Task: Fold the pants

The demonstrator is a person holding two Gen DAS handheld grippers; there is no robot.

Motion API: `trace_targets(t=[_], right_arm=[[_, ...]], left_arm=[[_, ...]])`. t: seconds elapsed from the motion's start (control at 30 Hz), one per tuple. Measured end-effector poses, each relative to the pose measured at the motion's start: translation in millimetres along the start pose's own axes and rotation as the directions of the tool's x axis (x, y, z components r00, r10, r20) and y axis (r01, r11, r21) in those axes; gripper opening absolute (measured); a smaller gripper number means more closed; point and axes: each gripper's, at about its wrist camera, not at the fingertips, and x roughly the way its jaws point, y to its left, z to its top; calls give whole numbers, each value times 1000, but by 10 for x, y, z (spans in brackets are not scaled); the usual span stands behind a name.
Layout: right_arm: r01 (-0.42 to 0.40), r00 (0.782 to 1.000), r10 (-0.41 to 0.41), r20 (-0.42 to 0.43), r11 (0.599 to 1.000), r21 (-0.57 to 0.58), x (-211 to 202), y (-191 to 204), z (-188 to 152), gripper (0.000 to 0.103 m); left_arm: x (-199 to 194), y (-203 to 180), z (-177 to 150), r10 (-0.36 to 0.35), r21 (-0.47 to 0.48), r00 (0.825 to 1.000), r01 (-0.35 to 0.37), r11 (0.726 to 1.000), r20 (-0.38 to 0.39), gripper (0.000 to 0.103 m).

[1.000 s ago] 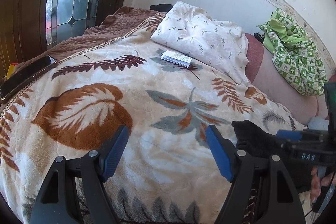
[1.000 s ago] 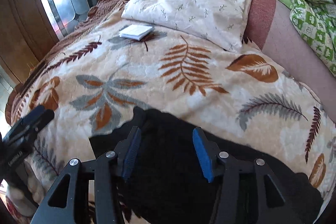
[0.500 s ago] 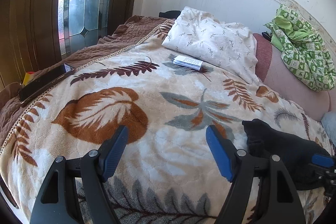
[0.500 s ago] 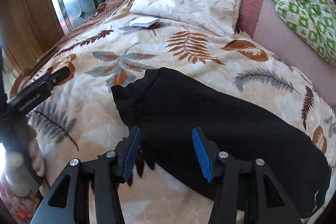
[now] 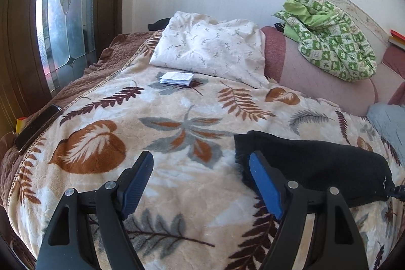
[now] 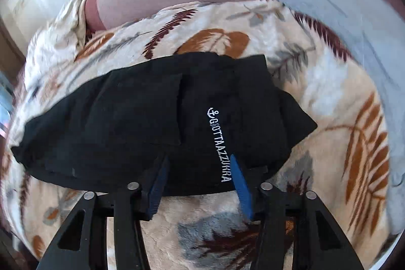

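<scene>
Phone [image 5: 38, 127]: dark slab at far left edge of bed.
Left tool [image 5: 200, 181]: blue fingers spread wide, holding nothing, hovering over blanket [image 5: 177, 181]; raised and drawn back since a second ago.
Booklet [image 5: 177, 77]: white, below pillow [image 5: 210, 52].
Pants [image 6: 162, 123]: black, lying on the blanket as a compact layered bundle, white lettering uppermost; just right of left tool.
Right tool [image 6: 198, 181]: fingers fairly wide, gripping nothing, tips at near edge of pants; view swung rightward since half a second ago.
Progress: folds apparently made, bundle released; perhaps a final fold or tidy left.
</scene>
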Motion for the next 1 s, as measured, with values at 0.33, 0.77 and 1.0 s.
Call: trace_targets(t=[0.33,0.77,1.0], right_arm=[[33,992,-26,123,998,-57,-329,271,53,62],[47,985,1,170,959,-280,-410,781,-168,65],[28,989,23,148,942,-333,-375,894,-232,66]], left_arm=[[53,-641,-16,-55,112,997,61,992,-54,80],[68,-1118,-189,23,198,992,1,980,-120,80],[35,-1085,-222,25,191,991,1,982,-135,80]])
